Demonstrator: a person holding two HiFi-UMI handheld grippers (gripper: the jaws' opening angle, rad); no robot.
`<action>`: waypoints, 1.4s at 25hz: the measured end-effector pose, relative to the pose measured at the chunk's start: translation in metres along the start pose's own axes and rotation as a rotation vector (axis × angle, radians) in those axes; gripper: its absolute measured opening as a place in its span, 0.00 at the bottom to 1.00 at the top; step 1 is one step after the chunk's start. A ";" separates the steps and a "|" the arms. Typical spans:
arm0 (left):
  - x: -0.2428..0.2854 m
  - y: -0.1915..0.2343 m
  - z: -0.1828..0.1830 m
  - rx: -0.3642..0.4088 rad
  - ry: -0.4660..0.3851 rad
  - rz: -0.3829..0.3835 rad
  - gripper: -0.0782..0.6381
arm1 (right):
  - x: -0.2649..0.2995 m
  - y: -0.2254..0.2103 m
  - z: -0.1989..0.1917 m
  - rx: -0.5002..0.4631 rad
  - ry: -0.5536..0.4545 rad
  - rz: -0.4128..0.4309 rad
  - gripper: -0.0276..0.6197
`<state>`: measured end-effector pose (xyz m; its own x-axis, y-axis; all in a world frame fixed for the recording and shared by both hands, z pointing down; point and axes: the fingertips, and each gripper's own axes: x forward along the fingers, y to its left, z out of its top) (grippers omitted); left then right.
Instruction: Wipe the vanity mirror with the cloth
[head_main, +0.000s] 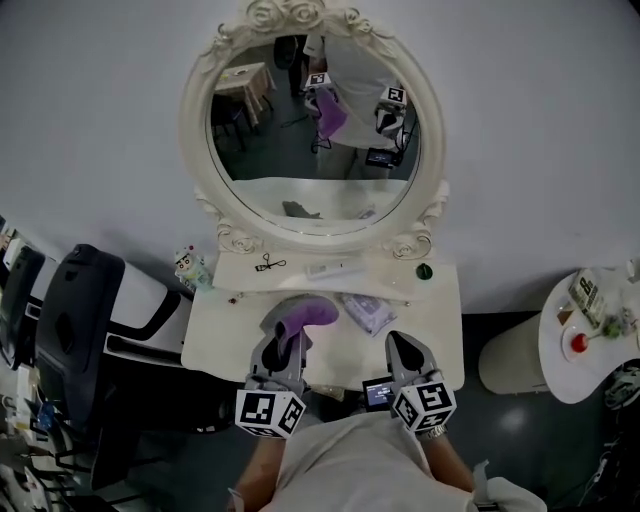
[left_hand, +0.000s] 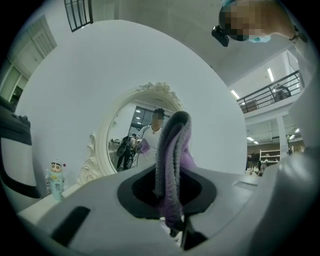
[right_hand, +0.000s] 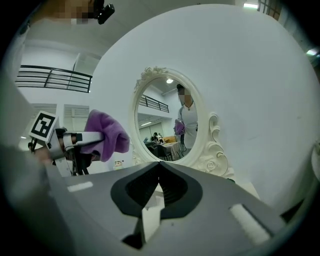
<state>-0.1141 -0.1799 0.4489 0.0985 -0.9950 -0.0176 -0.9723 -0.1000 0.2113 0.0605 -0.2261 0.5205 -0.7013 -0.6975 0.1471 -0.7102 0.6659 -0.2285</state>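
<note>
From where I stood, the left gripper was clamped tight on the purple cloth. A fold of it stood up between the jaws and the rest spilled toward 1 o'clock above the white vanity table. The cloth was over the table's front part, well apart from the vanity mirror, which stood upright at 12 o'clock against the wall. The right gripper was at the cloth's 3 o'clock, its jaws pressed together at the tips with nothing between them. A little figurine stood at the table's 10 o'clock corner and a small green object toward 1 o'clock, near the mirror's foot. A black chair sat at the table's 9 o'clock.
</note>
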 end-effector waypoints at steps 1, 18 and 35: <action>0.008 0.000 0.002 -0.013 0.000 0.000 0.19 | 0.002 -0.006 0.001 -0.001 0.002 -0.004 0.05; 0.184 -0.002 0.159 0.042 -0.003 -0.218 0.19 | 0.032 -0.045 0.057 0.076 -0.108 -0.187 0.05; 0.305 -0.048 0.289 0.034 -0.011 -0.403 0.19 | 0.033 -0.068 0.104 0.066 -0.190 -0.332 0.05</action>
<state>-0.0985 -0.4798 0.1510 0.4709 -0.8762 -0.1029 -0.8629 -0.4817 0.1525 0.0916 -0.3216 0.4410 -0.4054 -0.9131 0.0437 -0.8870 0.3814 -0.2604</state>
